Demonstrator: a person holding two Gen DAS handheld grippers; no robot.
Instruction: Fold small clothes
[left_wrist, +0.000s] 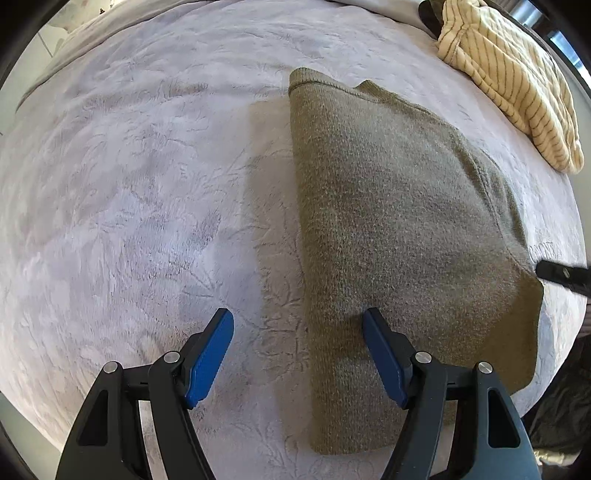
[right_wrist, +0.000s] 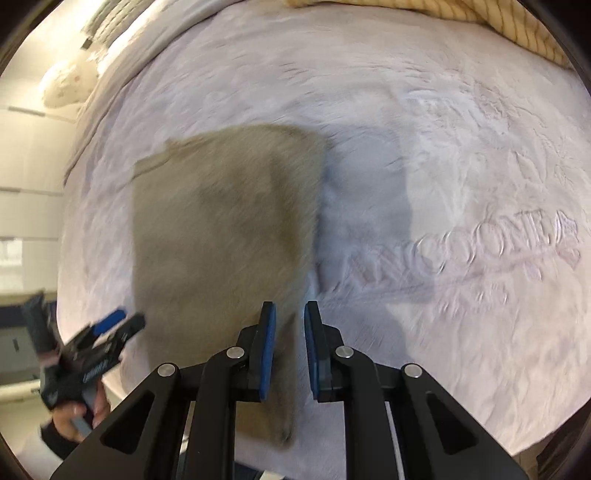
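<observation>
An olive-green knit garment (left_wrist: 399, 236) lies folded flat on a pale lilac plush blanket (left_wrist: 129, 184). My left gripper (left_wrist: 297, 321) is open and empty, hovering over the garment's near left edge. In the right wrist view the garment (right_wrist: 221, 240) is blurred. My right gripper (right_wrist: 290, 314) hangs above its near right edge with the jaws a narrow gap apart and nothing clearly between them. The left gripper (right_wrist: 118, 325) shows at the left there, and a right fingertip (left_wrist: 561, 275) at the right edge of the left wrist view.
A cream garment with thin dark stripes (left_wrist: 509, 77) lies crumpled at the far right of the bed; it also shows in the right wrist view (right_wrist: 480, 26). The blanket has embossed lettering (right_wrist: 461, 251) right of the green garment. The bed's near edge is just below the grippers.
</observation>
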